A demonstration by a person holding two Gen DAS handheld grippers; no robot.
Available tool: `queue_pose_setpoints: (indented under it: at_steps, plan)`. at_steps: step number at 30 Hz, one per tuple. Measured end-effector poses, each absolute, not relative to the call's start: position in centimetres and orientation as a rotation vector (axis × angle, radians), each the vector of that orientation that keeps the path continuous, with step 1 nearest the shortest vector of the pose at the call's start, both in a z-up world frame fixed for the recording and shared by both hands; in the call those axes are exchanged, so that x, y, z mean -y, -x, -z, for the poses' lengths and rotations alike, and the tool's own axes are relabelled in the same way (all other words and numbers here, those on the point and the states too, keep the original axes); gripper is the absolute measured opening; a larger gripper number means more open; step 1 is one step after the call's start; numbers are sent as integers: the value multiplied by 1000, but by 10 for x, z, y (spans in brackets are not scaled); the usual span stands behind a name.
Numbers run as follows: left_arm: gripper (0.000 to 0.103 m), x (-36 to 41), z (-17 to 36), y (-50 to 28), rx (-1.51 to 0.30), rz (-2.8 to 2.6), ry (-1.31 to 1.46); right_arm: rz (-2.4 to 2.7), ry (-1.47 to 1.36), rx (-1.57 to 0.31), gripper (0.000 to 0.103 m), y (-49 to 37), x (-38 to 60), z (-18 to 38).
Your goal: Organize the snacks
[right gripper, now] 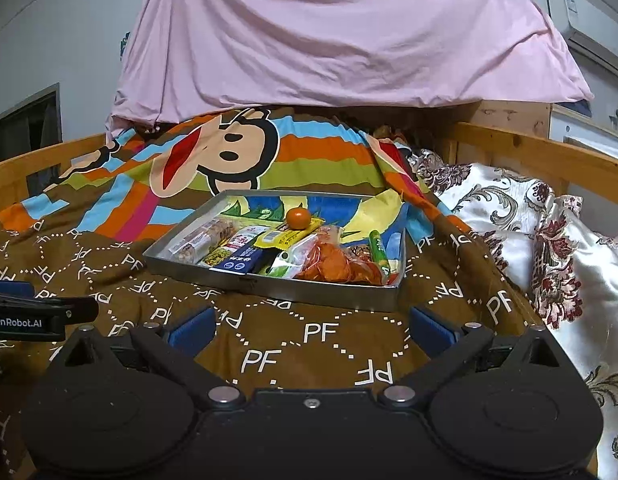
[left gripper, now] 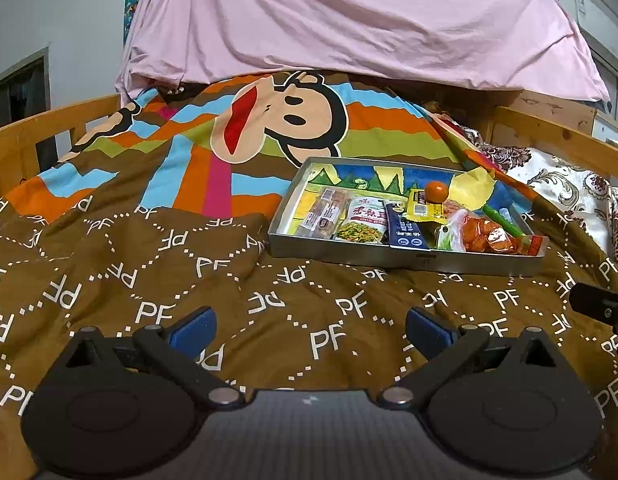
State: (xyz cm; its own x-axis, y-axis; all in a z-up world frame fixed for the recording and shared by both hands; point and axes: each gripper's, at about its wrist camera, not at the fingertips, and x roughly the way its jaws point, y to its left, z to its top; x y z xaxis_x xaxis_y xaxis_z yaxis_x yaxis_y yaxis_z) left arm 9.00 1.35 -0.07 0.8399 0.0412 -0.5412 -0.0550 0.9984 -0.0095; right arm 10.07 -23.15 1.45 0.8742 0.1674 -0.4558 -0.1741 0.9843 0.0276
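A shallow metal tray (left gripper: pixel 405 256) (right gripper: pixel 293 288) lies on a brown blanket. In it lie several snack packets, among them a green-and-white bag (left gripper: pixel 365 220), a dark blue packet (left gripper: pixel 405 232) (right gripper: pixel 241 260), a clear bag of orange snacks (left gripper: pixel 485 236) (right gripper: pixel 341 264) and a green stick (right gripper: pixel 379 254). A small orange (left gripper: pixel 435 191) (right gripper: pixel 297 217) rests on a yellow packet (left gripper: pixel 423 208). My left gripper (left gripper: pixel 311 326) is open and empty, short of the tray and to its left. My right gripper (right gripper: pixel 311 326) is open and empty just before the tray's near edge.
The brown PF blanket (left gripper: pixel 213 280) covers a bed with wooden rails (left gripper: pixel 37 136) (right gripper: pixel 529 152). A pink sheet (left gripper: pixel 349 20) hangs behind. A floral pillow (right gripper: pixel 549 240) lies to the right of the tray. The left gripper's body (right gripper: pixel 37 316) shows at the right view's left edge.
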Motion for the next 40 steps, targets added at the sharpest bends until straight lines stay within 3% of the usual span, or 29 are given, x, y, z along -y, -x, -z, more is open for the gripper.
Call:
queue_pose_setpoints:
  at_steps: [40]
  plan:
    - [103, -17, -3, -85, -539, -35, 30, -203, 35, -501, 102, -103, 229, -9]
